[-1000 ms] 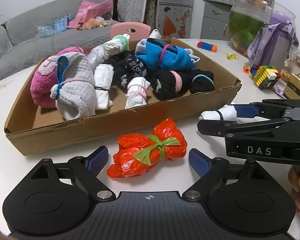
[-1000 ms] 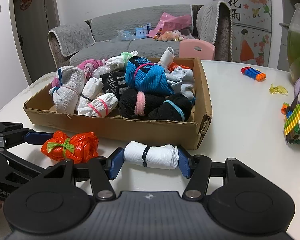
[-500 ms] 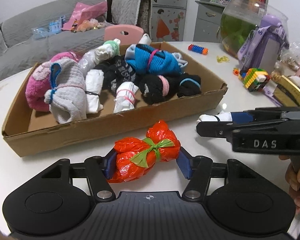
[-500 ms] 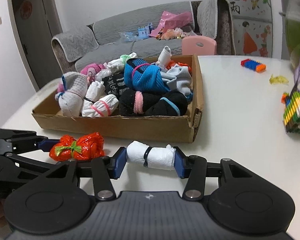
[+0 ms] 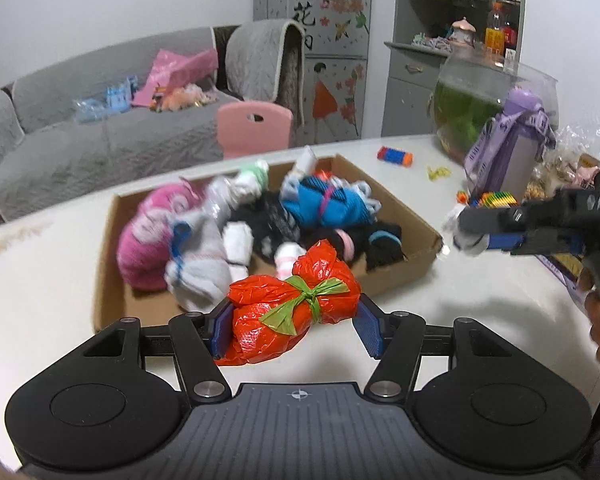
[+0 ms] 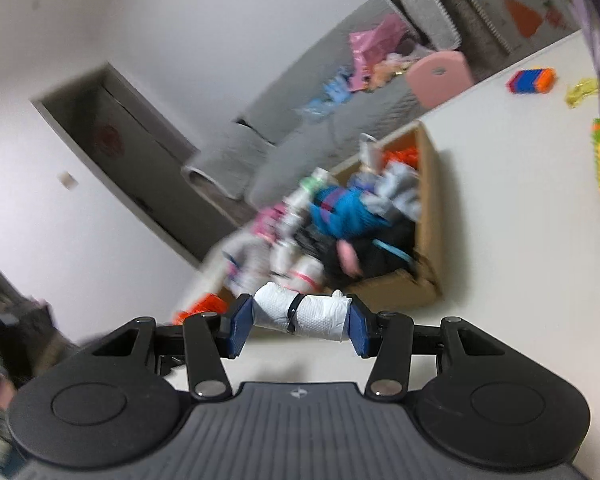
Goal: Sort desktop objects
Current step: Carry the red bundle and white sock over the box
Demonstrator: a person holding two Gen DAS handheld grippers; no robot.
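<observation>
Between the left tongs (image 5: pixel 294 329), an orange bundle (image 5: pixel 294 314), clamped; right tongs (image 6: pixel 298 323) gripping a white roll (image 6: pixel 302 317).

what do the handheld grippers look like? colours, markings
Both the left gripper and right gripper are matte black: ribbed centre plate with a small crosshair mark, two round discs, silver pivot screws, blue textured finger pads. No cables visible.
</observation>
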